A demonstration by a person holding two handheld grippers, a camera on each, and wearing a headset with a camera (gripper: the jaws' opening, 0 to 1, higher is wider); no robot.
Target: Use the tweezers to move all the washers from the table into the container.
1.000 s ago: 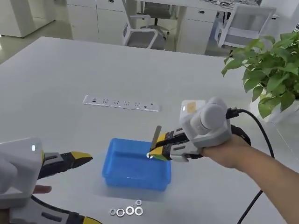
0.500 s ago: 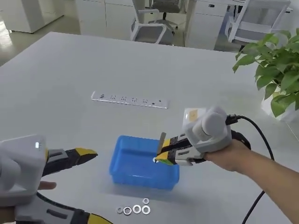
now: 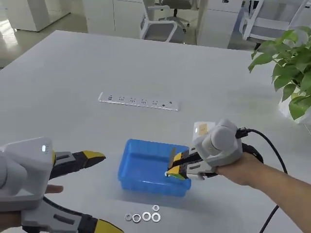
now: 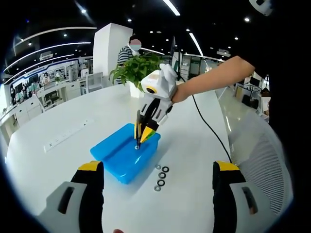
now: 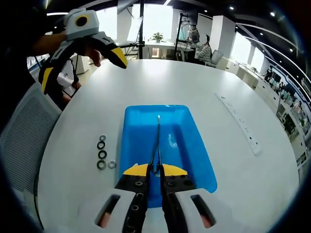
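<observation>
R gripper [image 5: 154, 170] had its jaws pinched narrow on the tweezers [image 5: 157, 141], the yellow tips nearly meeting round the handle end. The tweezers ran fwd from the jaws over the blue container [image 5: 130, 116], and their tips ended inside it near the far short wall. In the left gripper view they pointed down into it close to one long rim. Couldn't tell whether the tips held a washer or touched the floor. In the head view the gripper body hung over the container's near right corner.

L gripper [image 4: 156, 167] had its jaws spread wide and empty. It hung above bare table well left of the container, w/ a plain gap btw its upper tip and the container's left wall.

Five washers [image 3: 143, 217] lay on the table just beside the container's long near wall, not touching it. Four were in a row, w/ a smaller one by the row's right end on the container side. They sat btw container and person, w/ the L gripper's lower jaw near them on the left.

Beyond the container, bare tabletop ran up to a white power strip [image 3: 138, 102], well apart from the far wall and approx. parallel to it. More bare top lay past the strip to the table's far edge, where chairs [image 3: 158, 24] stood. A plant [image 3: 291, 63] stood at the right side. In the right gripper view the table's rounded edge passed outside the washers, w/ bare top btw.
</observation>
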